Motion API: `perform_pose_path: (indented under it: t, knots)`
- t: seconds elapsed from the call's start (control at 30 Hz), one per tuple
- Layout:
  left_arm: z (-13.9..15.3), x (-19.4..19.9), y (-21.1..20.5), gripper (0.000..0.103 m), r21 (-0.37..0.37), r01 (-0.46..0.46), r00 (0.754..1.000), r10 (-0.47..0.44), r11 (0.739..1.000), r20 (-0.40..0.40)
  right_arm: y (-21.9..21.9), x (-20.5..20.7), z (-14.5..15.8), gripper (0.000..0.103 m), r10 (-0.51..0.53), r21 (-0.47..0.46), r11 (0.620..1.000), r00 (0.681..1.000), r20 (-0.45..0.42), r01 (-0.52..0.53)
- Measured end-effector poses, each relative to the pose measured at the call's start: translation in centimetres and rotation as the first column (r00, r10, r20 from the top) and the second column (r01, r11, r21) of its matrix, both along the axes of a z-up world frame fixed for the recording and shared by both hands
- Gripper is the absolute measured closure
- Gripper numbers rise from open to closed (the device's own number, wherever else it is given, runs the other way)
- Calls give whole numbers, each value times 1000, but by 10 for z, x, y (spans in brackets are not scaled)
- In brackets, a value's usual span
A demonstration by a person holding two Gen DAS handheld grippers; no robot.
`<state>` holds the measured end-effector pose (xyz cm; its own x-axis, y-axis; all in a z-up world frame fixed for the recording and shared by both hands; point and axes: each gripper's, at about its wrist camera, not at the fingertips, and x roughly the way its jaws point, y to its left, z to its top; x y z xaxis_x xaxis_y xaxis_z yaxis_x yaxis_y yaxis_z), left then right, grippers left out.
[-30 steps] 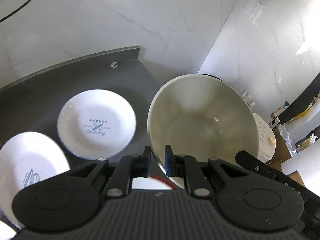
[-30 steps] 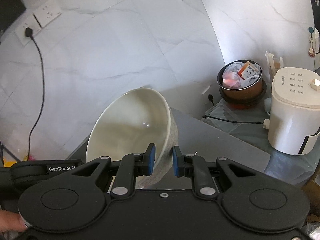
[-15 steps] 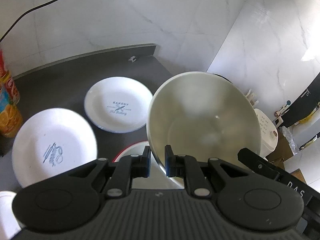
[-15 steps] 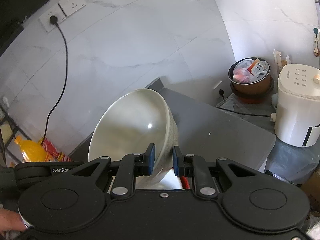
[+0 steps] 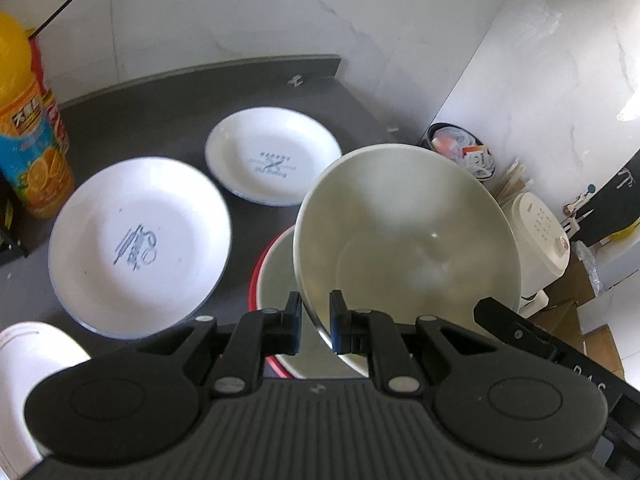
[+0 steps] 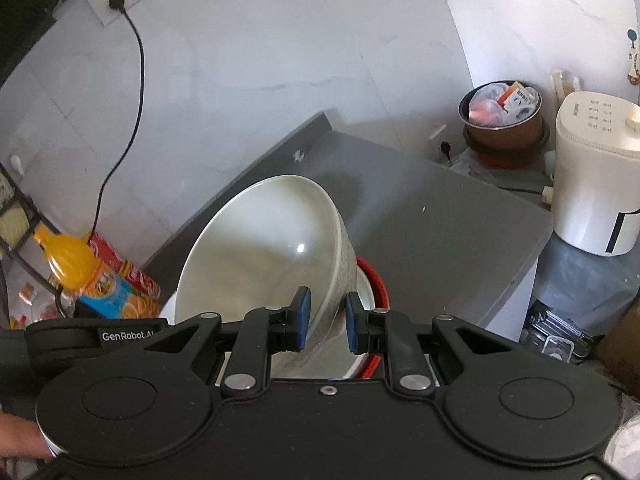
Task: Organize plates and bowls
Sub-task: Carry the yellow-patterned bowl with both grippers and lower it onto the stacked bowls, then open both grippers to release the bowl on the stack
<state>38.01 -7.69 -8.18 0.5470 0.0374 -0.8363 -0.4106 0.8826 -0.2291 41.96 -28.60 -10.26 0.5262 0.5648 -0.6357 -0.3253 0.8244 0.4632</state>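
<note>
A large cream bowl (image 5: pixel 408 240) hangs tilted over the dark counter (image 5: pixel 160 128), held from both sides. My left gripper (image 5: pixel 315 322) is shut on its near left rim. My right gripper (image 6: pixel 325 318) is shut on the right wall of the same cream bowl (image 6: pixel 260 248). Right under it sits a red-rimmed bowl (image 5: pixel 276 264), whose red edge (image 6: pixel 374 280) shows beside the right fingers. Two white plates with blue print lie to the left: a near plate (image 5: pixel 140 240) and a far plate (image 5: pixel 274 160).
An orange juice bottle (image 5: pixel 28 140) and a red pack stand at the counter's left. A white object (image 5: pixel 24 360) lies at the lower left. Beyond the counter's right edge (image 6: pixel 532 256) are a white appliance (image 6: pixel 596 176) and a pot of packets (image 6: pixel 502 120).
Both grippers have come down and back with the cream bowl. The red-rimmed bowl, the second plate and the juice bottle have come into view below and to the left.
</note>
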Motion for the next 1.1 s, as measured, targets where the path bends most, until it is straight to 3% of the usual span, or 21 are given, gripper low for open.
perform_pose_path:
  t: [0.67,0.9,1.1]
  knots:
    - [-25,4,3,91,-2,9,997,-9,1000,-82,13,0,-19,84,15,-62,998,999,-52,-19]
    - [-25,10,1,89,60,7,995,-1,998,-101,19,0,-17,80,26,-79,996,998,-57,-31]
    - [-24,14,0,88,71,35,992,-26,997,-126,14,-1,-6,80,28,-62,998,999,-37,-30]
